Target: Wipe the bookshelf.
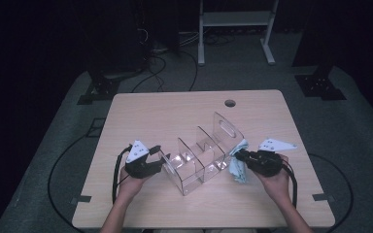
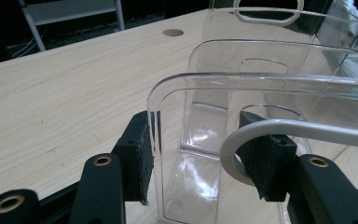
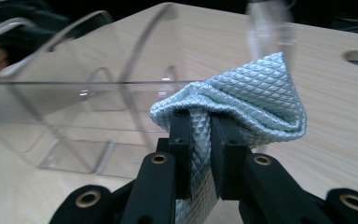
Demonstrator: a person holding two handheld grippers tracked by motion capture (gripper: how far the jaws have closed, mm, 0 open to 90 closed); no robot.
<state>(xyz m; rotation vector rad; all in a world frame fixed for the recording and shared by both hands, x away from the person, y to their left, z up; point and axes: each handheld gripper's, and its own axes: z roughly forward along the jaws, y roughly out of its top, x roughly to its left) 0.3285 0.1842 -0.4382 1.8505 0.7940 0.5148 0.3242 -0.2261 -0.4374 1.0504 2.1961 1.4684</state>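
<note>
A clear plastic organizer (image 1: 204,155) with several upright dividers stands in the middle of the wooden table (image 1: 175,111). My left gripper (image 1: 162,159) is at its near left end. In the left gripper view the organizer (image 2: 261,84) rises just ahead and my left gripper (image 2: 200,154) is shut on its end, one pad (image 2: 142,158) against the outside of the clear wall. My right gripper (image 1: 237,155) sits at the organizer's right side, shut on a pale blue-green quilted cloth (image 1: 238,172). In the right gripper view the cloth (image 3: 261,93) bunches over my right gripper (image 3: 200,126), beside the organizer (image 3: 74,116).
A round cable hole (image 1: 230,103) lies near the table's far edge. Beyond the table stand a white metal frame (image 1: 235,19) and cables on the dark floor. Bare tabletop stretches to the left and behind the organizer.
</note>
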